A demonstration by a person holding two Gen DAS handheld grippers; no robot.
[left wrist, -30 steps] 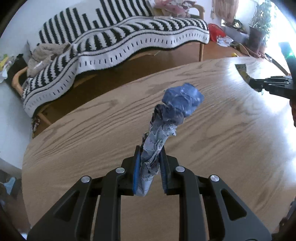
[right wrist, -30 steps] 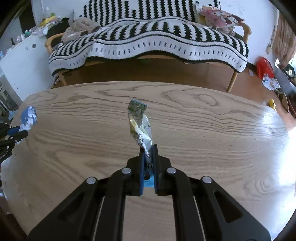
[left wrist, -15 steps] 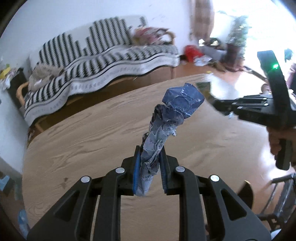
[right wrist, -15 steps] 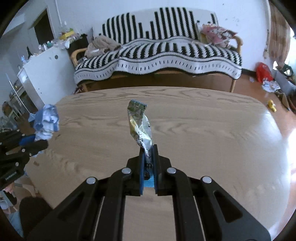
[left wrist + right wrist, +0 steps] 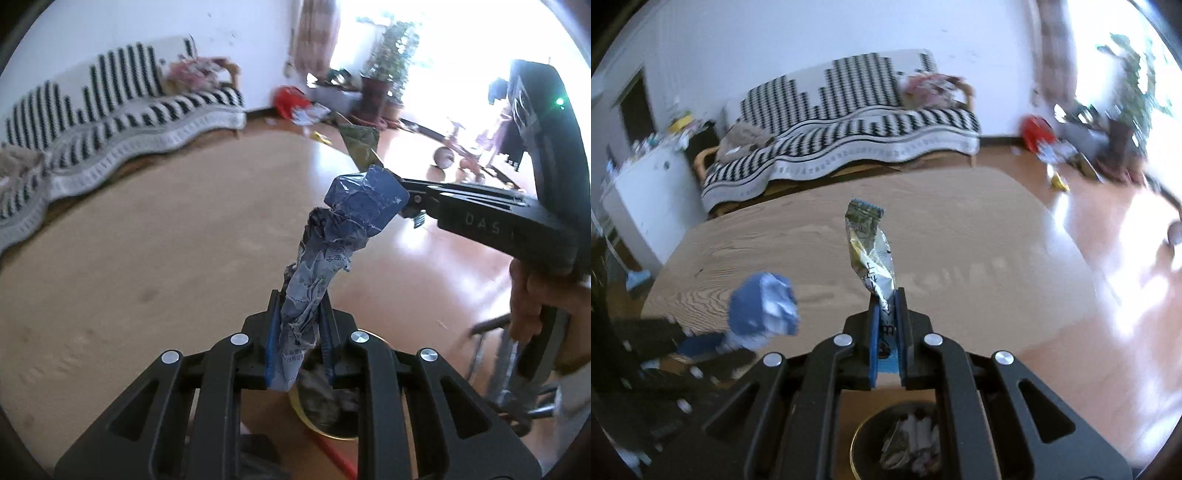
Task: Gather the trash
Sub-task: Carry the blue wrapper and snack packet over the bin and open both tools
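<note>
Two pieces of trash are in your jaws: the left gripper (image 5: pixel 299 345) is clamped on a crumpled blue wrapper (image 5: pixel 332 258), the right gripper (image 5: pixel 888 332) is fully closed on a yellow-green snack wrapper (image 5: pixel 871 254). Each wrapper's long axis runs straight out along the fingers, free end pointing away. Since a second ago both hands have swung off the counter (image 5: pixel 775 240) until the bin (image 5: pixel 864 435) with rubbish inside shows right beneath them, so I judge the drop is next.
</note>
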